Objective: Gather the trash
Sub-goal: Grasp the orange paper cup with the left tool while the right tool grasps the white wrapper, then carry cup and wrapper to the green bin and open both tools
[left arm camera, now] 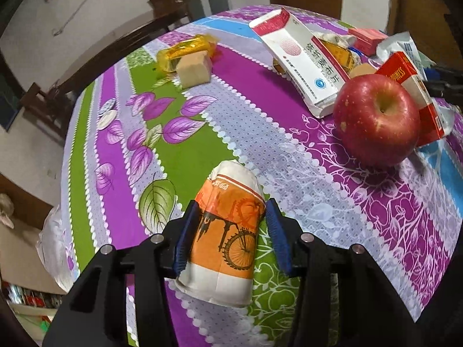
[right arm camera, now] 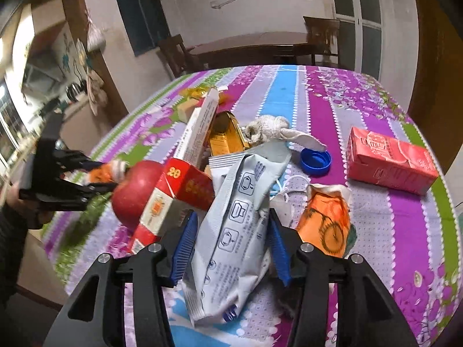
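Patterned tablecloth (left arm camera: 202, 121), purple, green and blue stripes with leaf prints, covers the table; dim room behind with dark wooden chairs and pale walls.

Landmark: red apple (left arm camera: 376, 121).

Left wrist view: left gripper (left arm camera: 230, 231) clamped on a paper cup (left arm camera: 228, 231) printed orange with a bicycle; both blue pads press its sides, and the cup is squeezed. Cup sits well to the near-left of the apple. Beyond the apple, leaning toward it, a white and red medicine box (left arm camera: 298, 55). Just right of the apple and touching it, a red carton (left arm camera: 413, 92). Far left of the apple, a tan block (left arm camera: 194, 69) beside a yellow wrapper (left arm camera: 185, 50). This view alone shows that pair clearly.

Right wrist view: right gripper (right arm camera: 230, 248) closed on a grey-white foil pouch (right arm camera: 240, 231), pads against its crumpled sides; the pouch lies right of the apple (right arm camera: 136, 190), partly over the red carton (right arm camera: 176, 199). Only this view shows a second orange bicycle cup (right arm camera: 327, 225), crushed, further right; a blue bottle cap (right arm camera: 315, 160); a wadded cloth (right arm camera: 269, 130); a gold tin (right arm camera: 228, 136); and a pink-red drink carton (right arm camera: 390, 162) well to the right. Left gripper (right arm camera: 95, 179) appears blurred just left of the apple, cup (right arm camera: 107, 172) in its jaws.

Pouch and carton screen the clutter behind the apple.
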The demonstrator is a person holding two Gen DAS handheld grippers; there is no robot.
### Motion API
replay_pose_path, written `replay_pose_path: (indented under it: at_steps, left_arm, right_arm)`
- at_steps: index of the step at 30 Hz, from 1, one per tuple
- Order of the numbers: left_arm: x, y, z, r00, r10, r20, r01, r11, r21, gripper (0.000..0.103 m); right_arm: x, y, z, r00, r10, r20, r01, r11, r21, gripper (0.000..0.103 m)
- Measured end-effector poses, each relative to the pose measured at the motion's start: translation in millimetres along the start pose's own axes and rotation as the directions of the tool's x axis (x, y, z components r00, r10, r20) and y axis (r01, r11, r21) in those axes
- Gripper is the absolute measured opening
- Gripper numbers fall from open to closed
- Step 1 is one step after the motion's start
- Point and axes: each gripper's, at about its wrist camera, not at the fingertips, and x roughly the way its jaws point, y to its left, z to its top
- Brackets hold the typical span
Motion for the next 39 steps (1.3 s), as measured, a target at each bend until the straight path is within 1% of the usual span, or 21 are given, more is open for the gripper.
replay_pose_path:
  at_steps: [1,2,3,6,10,11,12,14,16,18,19,22,27,29,30,32,37,39]
  left_arm:
    - [-2.6,-0.7,-0.5,1.000,0.006,0.010,-0.006,1.000,-0.014,0.039]
    - [-4.4,-1.1,-1.6,1.000,0.007,0.016,-0.006,1.000,-0.027,0.030]
    - [-7.2,-0.5,-3.0,1.000,0.014,0.022,-0.013,0.998,-0.056,0.030]
    - [-19.7,-0.3,-8.5,0.996,0.059,0.067,-0.051,0.991,-0.121,0.030]
    - [-38.0,-3.4,-14.8,0.986,0.115,0.120,-0.089,0.974,-0.206,0.030]
    - [-44.0,-7.1,-15.5,0.981,0.137,0.136,-0.105,0.969,-0.224,0.030]
    - [-54.1,-13.9,-16.2,0.973,0.162,0.163,-0.119,0.962,-0.245,0.030]
    - [-69.7,-22.5,-15.8,0.961,0.177,0.210,-0.109,0.948,-0.299,0.030]
    - [-87.7,-37.3,-13.7,0.943,0.201,0.264,-0.100,0.931,-0.352,0.030]
    - [-100.1,-55.6,-10.2,0.927,0.230,0.295,-0.107,0.919,-0.380,0.030]
    - [-106.1,-64.8,-8.2,0.918,0.241,0.315,-0.108,0.916,-0.387,0.030]
    - [-118.5,-86.9,2.4,0.895,0.257,0.364,-0.095,0.908,-0.408,0.030]
    - [-134.8,-115.7,19.2,0.860,0.288,0.420,-0.082,0.892,-0.444,0.030]
    - [-141.0,-124.7,20.3,0.851,0.292,0.437,-0.076,0.891,-0.448,0.030]
    - [-144.1,-129.8,24.3,0.843,0.306,0.443,-0.084,0.888,-0.453,0.030]
    - [-147.7,-136.0,25.8,0.835,0.314,0.452,-0.085,0.885,-0.458,0.030]
    - [-156.7,-150.8,37.3,0.796,0.365,0.482,-0.108,0.870,-0.481,0.030]
    - [-159.7,-155.8,41.8,0.787,0.365,0.497,-0.099,0.871,-0.481,0.030]
  right_arm:
    - [-0.6,1.6,-2.2,1.000,-0.019,0.010,0.019,1.000,-0.017,0.043]
    - [-1.3,1.0,-3.0,1.000,-0.014,0.016,0.014,1.000,-0.014,0.043]
    - [-4.6,0.3,-4.9,1.000,0.001,0.032,-0.001,1.000,-0.006,0.041]
    - [-19.5,3.3,-8.8,0.995,-0.012,0.097,0.014,1.000,-0.018,0.041]
    - [-45.3,10.8,-12.6,0.979,-0.046,0.199,0.055,0.998,-0.039,0.040]
    - [-52.9,14.9,-13.9,0.970,-0.068,0.232,0.082,0.995,-0.052,0.040]
    - [-59.3,18.4,-15.1,0.962,-0.082,0.260,0.101,0.993,-0.062,0.040]
    - [-71.5,23.1,-16.9,0.947,-0.103,0.303,0.131,0.989,-0.072,0.040]
    - [-83.5,27.4,-18.8,0.932,-0.119,0.341,0.155,0.985,-0.080,0.041]
    - [-94.4,28.8,-19.3,0.923,-0.122,0.365,0.160,0.984,-0.076,0.041]
    - [-101.3,30.3,-20.2,0.914,-0.129,0.386,0.172,0.982,-0.078,0.041]
    - [-118.0,32.7,-22.7,0.899,-0.134,0.416,0.180,0.981,-0.074,0.041]
    - [-139.8,32.5,-25.2,0.882,-0.145,0.448,0.191,0.980,-0.058,0.041]
    - [-146.4,29.9,-24.8,0.878,-0.147,0.456,0.190,0.981,-0.049,0.041]
    - [-149.6,29.0,-23.9,0.875,-0.150,0.461,0.192,0.980,-0.045,0.041]
    - [-156.2,29.2,-22.8,0.865,-0.160,0.475,0.202,0.979,-0.038,0.041]
    - [-174.5,33.5,-19.2,0.842,-0.167,0.512,0.215,0.976,-0.035,0.041]
    - [-182.9,33.6,-19.7,0.832,-0.169,0.528,0.220,0.975,-0.036,0.041]
